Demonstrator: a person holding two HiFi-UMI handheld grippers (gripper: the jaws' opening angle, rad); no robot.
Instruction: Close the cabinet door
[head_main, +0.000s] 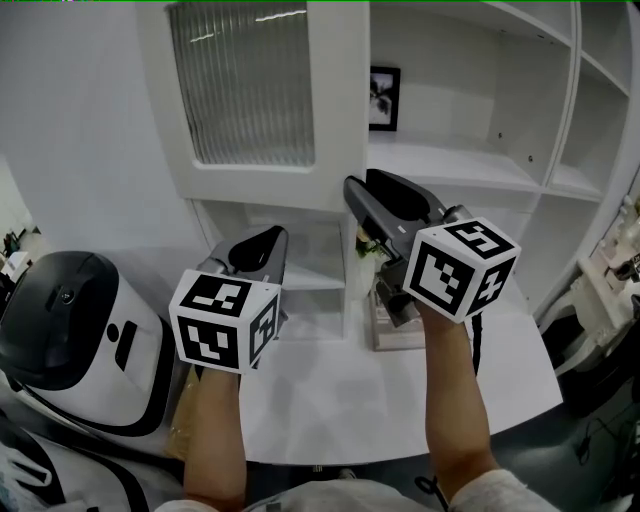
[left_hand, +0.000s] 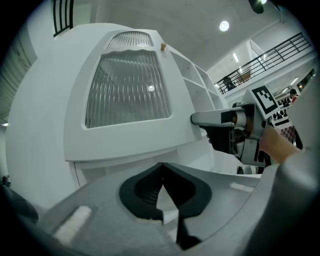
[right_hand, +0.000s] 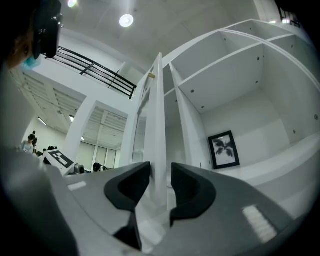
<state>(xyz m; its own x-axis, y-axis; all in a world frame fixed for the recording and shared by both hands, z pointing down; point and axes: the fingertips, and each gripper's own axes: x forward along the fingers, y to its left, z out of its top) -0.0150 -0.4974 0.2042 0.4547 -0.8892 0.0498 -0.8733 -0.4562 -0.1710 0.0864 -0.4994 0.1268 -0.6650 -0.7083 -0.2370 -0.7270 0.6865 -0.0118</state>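
The white cabinet door (head_main: 240, 90) with a ribbed glass pane stands swung out from the shelving; it also fills the left gripper view (left_hand: 127, 85). My right gripper (head_main: 354, 190) is at the door's free edge. In the right gripper view the thin door edge (right_hand: 159, 120) runs between the jaws of the right gripper (right_hand: 161, 172); the left pad lies against it and a small gap shows at the right pad. My left gripper (head_main: 262, 242) is held lower, below the door and apart from it, its tips (left_hand: 161, 167) meeting with nothing between them.
Open white shelves (head_main: 480, 160) lie behind the door, with a framed picture (head_main: 384, 97) on one. A black-and-white appliance (head_main: 70, 330) sits at the left of the white counter (head_main: 400, 400). A lower open compartment (head_main: 315, 270) is under the door.
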